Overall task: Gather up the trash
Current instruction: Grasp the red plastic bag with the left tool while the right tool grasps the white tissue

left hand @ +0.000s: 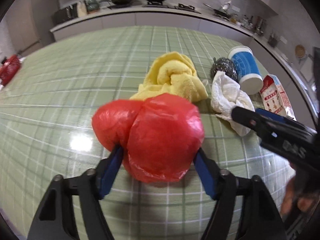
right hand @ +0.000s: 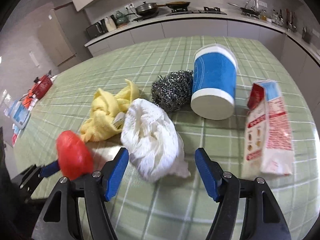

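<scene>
My left gripper [left hand: 159, 151] is shut on a crumpled red plastic bag [left hand: 158, 136], which bulges over its blue fingertips just above the green checked table [left hand: 60, 92]. The bag [right hand: 74, 156] shows at lower left in the right wrist view too. My right gripper [right hand: 161, 150] is open, and the near end of a crumpled white paper towel [right hand: 150, 138] lies between its fingers without being pressed. In the left wrist view the right gripper [left hand: 250, 114] reaches in over the towel [left hand: 228, 94]. A blue and white paper cup [right hand: 214, 82] lies tipped over; a milk carton [right hand: 268, 132] lies right of it.
A yellow cloth [right hand: 108, 110] and a steel wool scourer [right hand: 172, 90] lie close behind the towel. Red and blue packets [right hand: 40, 86] sit at the table's far left edge. A kitchen counter [right hand: 180, 18] with pans runs behind the table.
</scene>
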`<state>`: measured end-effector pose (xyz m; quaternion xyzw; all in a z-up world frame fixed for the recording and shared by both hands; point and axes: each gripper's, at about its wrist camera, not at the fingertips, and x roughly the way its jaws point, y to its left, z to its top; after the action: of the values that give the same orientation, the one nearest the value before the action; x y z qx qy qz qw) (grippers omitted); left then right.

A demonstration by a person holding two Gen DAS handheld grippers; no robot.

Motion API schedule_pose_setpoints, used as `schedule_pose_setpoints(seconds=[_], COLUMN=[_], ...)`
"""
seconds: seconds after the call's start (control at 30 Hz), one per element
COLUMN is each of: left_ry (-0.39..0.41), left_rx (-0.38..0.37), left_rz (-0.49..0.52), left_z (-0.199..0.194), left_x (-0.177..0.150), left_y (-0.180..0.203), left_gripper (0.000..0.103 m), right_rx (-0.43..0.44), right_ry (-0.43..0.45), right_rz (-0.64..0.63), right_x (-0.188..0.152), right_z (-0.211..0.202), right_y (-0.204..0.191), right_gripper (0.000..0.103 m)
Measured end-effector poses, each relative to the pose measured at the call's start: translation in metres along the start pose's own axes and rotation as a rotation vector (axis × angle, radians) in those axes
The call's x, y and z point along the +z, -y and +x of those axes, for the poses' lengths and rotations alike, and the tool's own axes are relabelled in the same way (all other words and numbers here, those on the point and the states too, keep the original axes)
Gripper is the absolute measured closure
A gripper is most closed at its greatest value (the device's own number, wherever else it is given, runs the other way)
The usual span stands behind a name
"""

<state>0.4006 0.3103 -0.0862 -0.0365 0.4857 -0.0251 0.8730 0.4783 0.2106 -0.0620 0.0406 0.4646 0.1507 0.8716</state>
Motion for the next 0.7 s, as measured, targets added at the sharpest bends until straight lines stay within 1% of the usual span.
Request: schedule_pose_setpoints(seconds=[0.03,0.13,0.17,0.2,0.23,0.27,0.3,0.33,0.37,0.53,0.7], left_ry=[-0.005,0.007,0.006,0.007,0.003,0.001,0.004,0.007,0.014,0.048,0.058], left_rx=[-0.012,-0.046,-0.059,-0.073,-0.085,-0.101,-0.109,-0.113,-0.117,-0.128,-0.139], left_rz=[-0.001,0.014,0.019,0.021,0.021,0.019,0.019,0.022,0.026,0.044,0.07], left_z=[0.001,0.0,0.0,-0.001,-0.001,-0.002,-0.003,-0.005,-0.007,-0.023,-0.036], left_x=[0.0,0.0,0.0,0.0,0.0,0.0,0.0,-0.001,-0.001,-0.004,-0.007], left_y=[-0.003,-0.011,-0.012,-0.014,-0.015,-0.018,-0.02,-0.022,-0.023,-0.022,-0.017], left_gripper=[0.047,0.056,0.063,0.069,0.073,0.076,0.077,0.079,0.081,0.084,0.084], right_rx=[0.002,-0.003,-0.01,-0.011,-0.001,0.002,0.0,0.0,-0.001,-0.005,0.006], right_ry=[0.003,0.009,0.011,0.019,0.023,0.02,0.026,0.028,0.029,0.058,0.079], right_rz=[0.007,0.006,0.001,-0.004,-0.004,-0.004,-0.005,-0.006,-0.008,0.02,0.063], right_x=[0.002,0.005,0.005,0.005,0.005,0.005,0.004,0.003,0.002,-0.005,-0.014], right_z=[0.005,0.013,0.015,0.015,0.015,0.016,0.016,0.015,0.014,-0.002,-0.027], right_y=[0.0,-0.004,-0.006,-0.009,-0.01,-0.012,-0.013,-0.013,-0.015,-0.015,-0.012], right_gripper=[0.032,0.032,0.032,0.035,0.051,0.056,0.058,0.063,0.065,0.068,0.069])
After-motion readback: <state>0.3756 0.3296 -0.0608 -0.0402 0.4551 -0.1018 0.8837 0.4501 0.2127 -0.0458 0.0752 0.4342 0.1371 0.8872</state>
